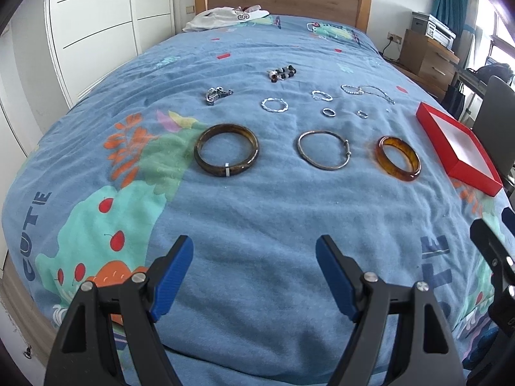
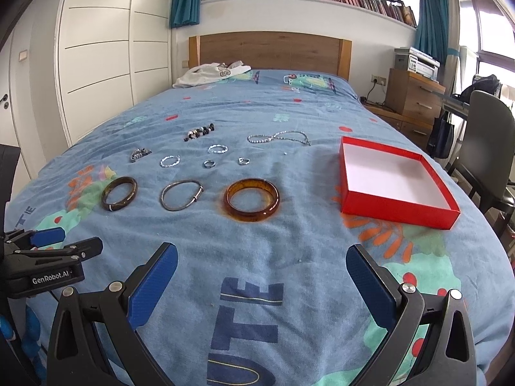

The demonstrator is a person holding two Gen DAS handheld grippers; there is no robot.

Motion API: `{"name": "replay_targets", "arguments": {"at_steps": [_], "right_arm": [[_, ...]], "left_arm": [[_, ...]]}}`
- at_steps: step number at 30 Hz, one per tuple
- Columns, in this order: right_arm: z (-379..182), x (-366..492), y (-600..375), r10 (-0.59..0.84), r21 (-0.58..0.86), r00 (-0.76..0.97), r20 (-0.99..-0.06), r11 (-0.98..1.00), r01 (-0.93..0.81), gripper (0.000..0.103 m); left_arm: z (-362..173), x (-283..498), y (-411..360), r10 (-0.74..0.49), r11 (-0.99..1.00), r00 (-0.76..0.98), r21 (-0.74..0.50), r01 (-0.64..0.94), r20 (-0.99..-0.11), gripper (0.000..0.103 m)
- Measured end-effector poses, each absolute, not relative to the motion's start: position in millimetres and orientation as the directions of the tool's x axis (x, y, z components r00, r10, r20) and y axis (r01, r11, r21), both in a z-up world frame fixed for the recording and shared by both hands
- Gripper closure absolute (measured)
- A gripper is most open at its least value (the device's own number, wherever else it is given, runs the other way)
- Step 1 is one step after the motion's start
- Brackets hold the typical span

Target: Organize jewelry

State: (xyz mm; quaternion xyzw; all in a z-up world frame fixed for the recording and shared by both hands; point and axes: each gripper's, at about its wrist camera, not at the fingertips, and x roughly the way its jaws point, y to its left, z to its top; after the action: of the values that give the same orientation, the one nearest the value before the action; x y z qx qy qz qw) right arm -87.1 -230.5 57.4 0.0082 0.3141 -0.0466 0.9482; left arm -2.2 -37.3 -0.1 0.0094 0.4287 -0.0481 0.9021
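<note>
Jewelry lies spread on a blue patterned bedspread. Nearest row: a dark brown bangle (image 1: pixel 226 154) (image 2: pixel 119 193), a thin silver bangle (image 1: pixel 323 150) (image 2: pixel 182 195) and an amber bangle (image 1: pixel 399 158) (image 2: pixel 251 200). Behind them lie small silver rings (image 1: pixel 329 112) (image 2: pixel 209 163), twisted silver bracelets (image 1: pixel 274 105), silver chains (image 2: pixel 279 137), a beaded bracelet (image 1: pixel 283 72) (image 2: pixel 199 132) and a silver clasp piece (image 1: pixel 217 94). A red box (image 2: pixel 396 212) (image 1: pixel 450 148) with a white inside stands open at the right. My left gripper (image 1: pixel 254 254) and right gripper (image 2: pixel 261 260) are both open over the bed's near end, holding nothing.
A white garment (image 2: pixel 210 72) lies by the wooden headboard (image 2: pixel 270 48). White wardrobe doors (image 2: pixel 103 48) line the left wall. A wooden drawer unit (image 2: pixel 413 98) with a printer and a grey chair (image 2: pixel 491 148) stand to the right of the bed.
</note>
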Motion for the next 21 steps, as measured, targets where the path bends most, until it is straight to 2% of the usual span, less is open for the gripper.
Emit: {"name": "replay_targets", "arguments": {"at_steps": [21], "right_arm": [[44,-65,-237,-0.047,-0.002,0.768,-0.639,0.998,0.059,0.001]], "left_arm": [[-6,17,-25,-0.066,0.998,0.619,-0.045,0.05,-0.783,0.025]]}}
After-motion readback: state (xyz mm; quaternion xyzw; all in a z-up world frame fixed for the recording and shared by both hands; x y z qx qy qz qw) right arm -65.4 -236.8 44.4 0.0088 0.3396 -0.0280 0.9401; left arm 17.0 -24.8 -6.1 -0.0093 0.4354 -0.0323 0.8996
